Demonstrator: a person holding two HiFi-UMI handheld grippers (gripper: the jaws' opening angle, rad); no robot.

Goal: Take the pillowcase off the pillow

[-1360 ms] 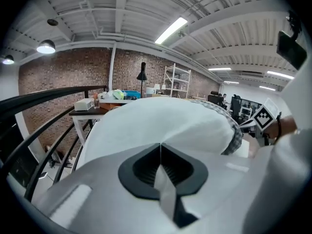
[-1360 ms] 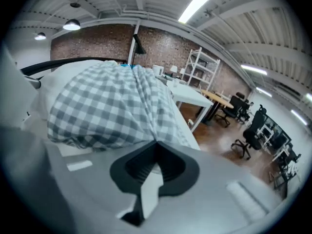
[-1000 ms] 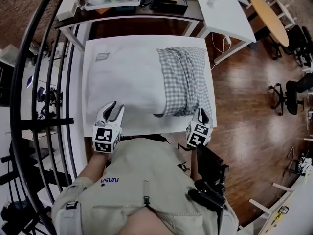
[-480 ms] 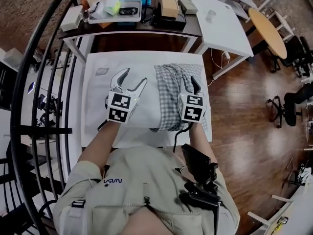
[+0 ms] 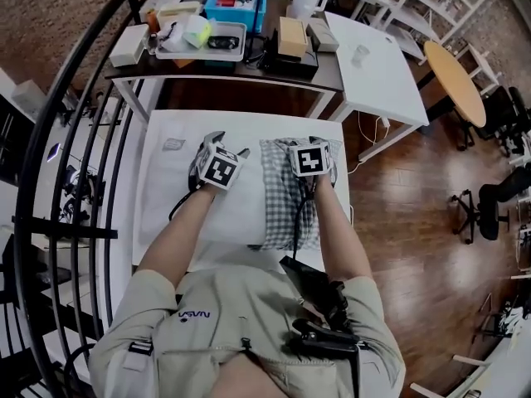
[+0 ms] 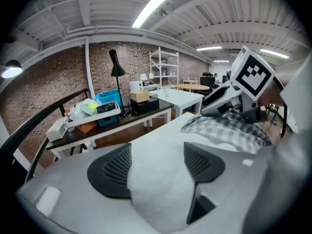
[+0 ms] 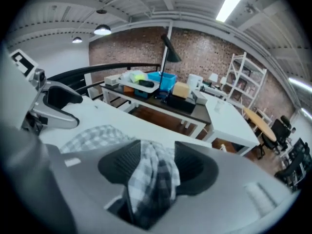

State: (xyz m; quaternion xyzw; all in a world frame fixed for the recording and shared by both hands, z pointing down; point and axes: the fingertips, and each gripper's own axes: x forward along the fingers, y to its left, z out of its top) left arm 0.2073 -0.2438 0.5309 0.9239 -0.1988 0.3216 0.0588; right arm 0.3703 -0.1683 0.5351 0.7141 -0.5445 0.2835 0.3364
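Both jaw pairs have just opened wide: your left gripper (image 6: 157, 162) straddles the pillow (image 6: 156, 204), your right gripper (image 7: 157, 167) the bunched pillowcase (image 5: 278, 189).

Arms outstretched; left claw (image 6: 157, 152) opening astride pillow (image 5: 238, 210), right claw (image 7: 157, 152) opening astride pillowcase (image 5: 282, 196).

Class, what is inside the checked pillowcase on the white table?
The white pillow: its bare part sticks out of the checked pillowcase leftward. The end inside is covered by cloth.

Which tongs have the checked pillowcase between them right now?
The right tongs: their jaws, just opened, straddle the checked pillowcase; the left tongs, also just opened, straddle the bare white pillow.
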